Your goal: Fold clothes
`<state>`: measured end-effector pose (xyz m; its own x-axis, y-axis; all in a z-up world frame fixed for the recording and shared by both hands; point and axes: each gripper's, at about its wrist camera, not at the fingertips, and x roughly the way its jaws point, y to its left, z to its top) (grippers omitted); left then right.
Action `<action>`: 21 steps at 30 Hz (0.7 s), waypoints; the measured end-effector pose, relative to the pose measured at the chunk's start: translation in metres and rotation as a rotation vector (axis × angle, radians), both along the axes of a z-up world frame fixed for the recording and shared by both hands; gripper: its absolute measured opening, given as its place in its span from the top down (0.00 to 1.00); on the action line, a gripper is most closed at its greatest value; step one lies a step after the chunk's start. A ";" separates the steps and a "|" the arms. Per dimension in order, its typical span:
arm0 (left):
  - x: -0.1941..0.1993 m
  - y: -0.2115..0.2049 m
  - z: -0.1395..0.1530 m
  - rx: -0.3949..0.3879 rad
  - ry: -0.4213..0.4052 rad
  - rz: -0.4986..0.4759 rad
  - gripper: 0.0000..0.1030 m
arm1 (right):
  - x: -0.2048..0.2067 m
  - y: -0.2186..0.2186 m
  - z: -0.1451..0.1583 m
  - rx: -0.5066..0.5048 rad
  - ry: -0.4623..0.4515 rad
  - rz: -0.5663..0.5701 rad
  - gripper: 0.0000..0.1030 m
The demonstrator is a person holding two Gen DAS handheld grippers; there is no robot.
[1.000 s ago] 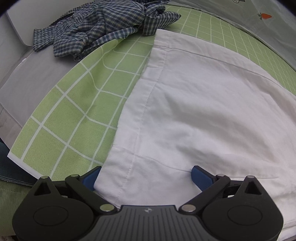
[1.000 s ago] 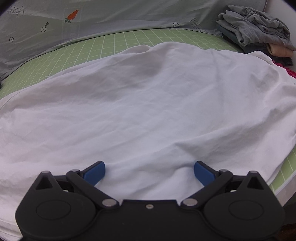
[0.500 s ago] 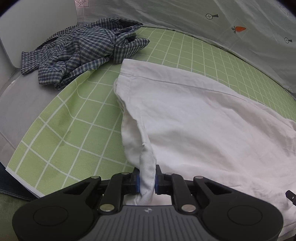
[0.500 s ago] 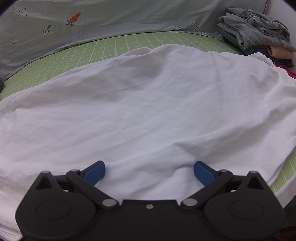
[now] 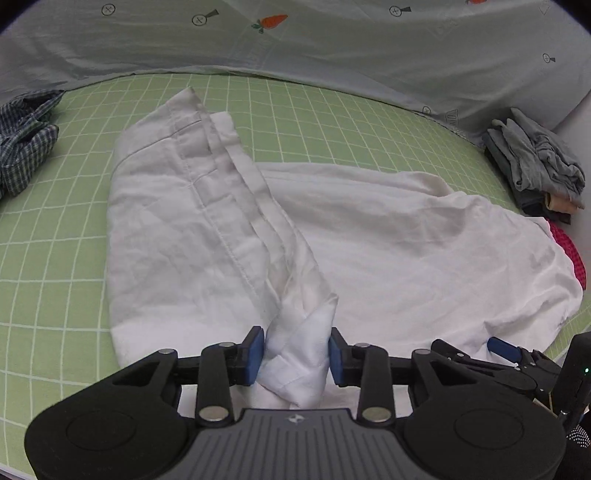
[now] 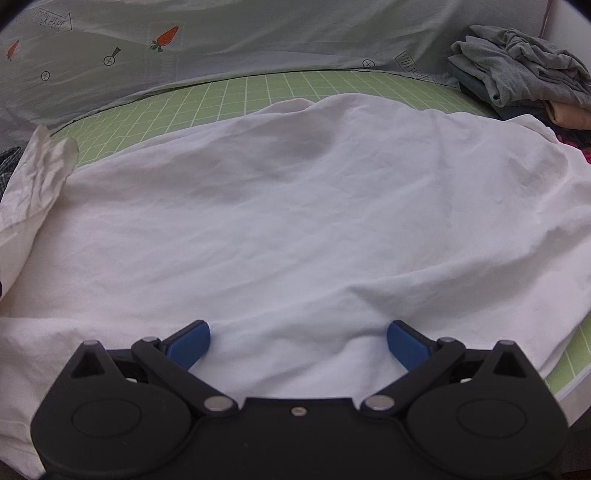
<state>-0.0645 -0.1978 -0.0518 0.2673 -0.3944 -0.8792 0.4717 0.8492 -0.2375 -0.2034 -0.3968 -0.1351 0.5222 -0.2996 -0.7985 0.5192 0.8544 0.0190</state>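
Note:
A white garment (image 5: 388, 236) lies spread on the green grid mat (image 5: 55, 236). My left gripper (image 5: 295, 356) is shut on a bunched corner of it, and the left part (image 5: 177, 229) with its stitched hem is folded over toward the middle. My right gripper (image 6: 297, 345) is open with its blue pads (image 6: 190, 341) resting on the garment's near edge (image 6: 295, 240). It also shows at the lower right of the left wrist view (image 5: 506, 350).
A grey folded pile (image 5: 535, 166) sits at the mat's far right, also in the right wrist view (image 6: 524, 70). A blue checked shirt (image 5: 26, 147) lies at the far left. A pale sheet with carrot prints (image 5: 295, 33) runs behind. Something red (image 5: 570, 254) peeks out under the garment's right edge.
My left gripper shut on the garment's left edge, then carried it rightward, folding the left part over. My right gripper has stayed open in place.

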 end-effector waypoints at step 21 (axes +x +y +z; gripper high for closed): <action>0.020 0.079 0.014 0.067 -0.066 0.225 0.07 | 0.099 0.063 0.036 0.077 -0.057 0.304 0.00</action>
<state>-0.0441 -0.1186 -0.0381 0.3997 -0.2598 -0.8790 0.2811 0.9475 -0.1523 -0.1049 -0.3338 -0.0992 0.6230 -0.0634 -0.7796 0.2369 0.9652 0.1109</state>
